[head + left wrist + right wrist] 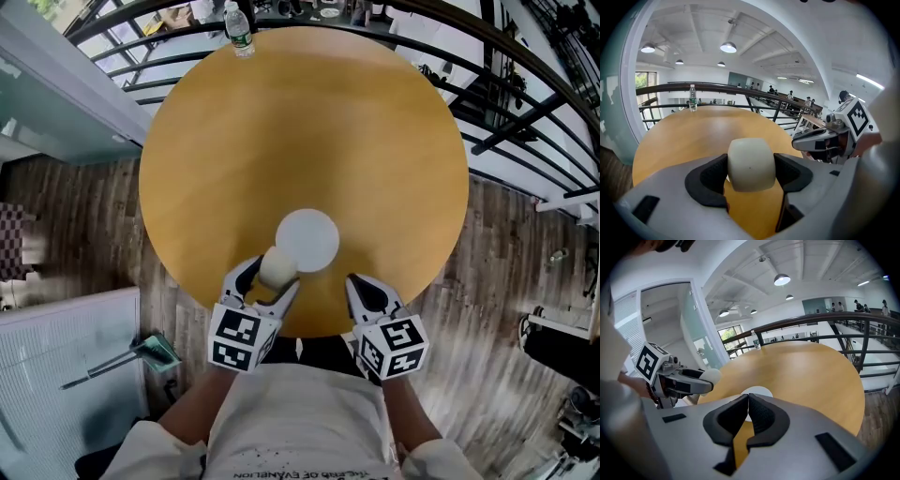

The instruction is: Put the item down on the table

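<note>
- Your left gripper pinches the cream rounded item, lower centre of the head view, over the table's near edge.
- The item sits just lower-left of the white disc; bare wood looks to lie below it.
- Your right gripper is pressed together, empty.

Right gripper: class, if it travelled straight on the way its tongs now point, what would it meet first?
Probably the white disc lying on the table, just beyond the shut tongs. Height is unclear, so it might skim over it.
</note>
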Motion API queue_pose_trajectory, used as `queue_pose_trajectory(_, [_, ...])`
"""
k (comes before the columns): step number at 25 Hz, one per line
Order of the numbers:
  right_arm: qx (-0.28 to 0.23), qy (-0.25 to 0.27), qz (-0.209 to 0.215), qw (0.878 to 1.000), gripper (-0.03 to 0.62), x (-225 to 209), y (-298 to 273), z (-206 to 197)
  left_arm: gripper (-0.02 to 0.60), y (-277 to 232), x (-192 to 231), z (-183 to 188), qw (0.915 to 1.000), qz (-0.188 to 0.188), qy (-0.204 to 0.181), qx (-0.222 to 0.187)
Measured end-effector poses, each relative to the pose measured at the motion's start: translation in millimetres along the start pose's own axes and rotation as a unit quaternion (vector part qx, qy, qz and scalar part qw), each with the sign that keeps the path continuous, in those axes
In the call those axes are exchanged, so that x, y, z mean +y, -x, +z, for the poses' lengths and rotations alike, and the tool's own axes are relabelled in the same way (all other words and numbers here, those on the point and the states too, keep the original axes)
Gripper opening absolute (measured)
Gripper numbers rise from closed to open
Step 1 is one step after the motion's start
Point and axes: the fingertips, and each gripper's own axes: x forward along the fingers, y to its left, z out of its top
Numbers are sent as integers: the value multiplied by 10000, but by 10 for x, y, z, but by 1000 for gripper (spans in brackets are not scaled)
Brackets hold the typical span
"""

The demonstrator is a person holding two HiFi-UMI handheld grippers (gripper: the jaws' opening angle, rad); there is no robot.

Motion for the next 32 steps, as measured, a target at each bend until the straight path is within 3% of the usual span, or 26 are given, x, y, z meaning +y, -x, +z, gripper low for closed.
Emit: queue_pose_trajectory(32, [446, -521, -82, 9976, 25, -365, -266, -352, 324, -1332, 140, -445, 9928, -196, -499, 1069])
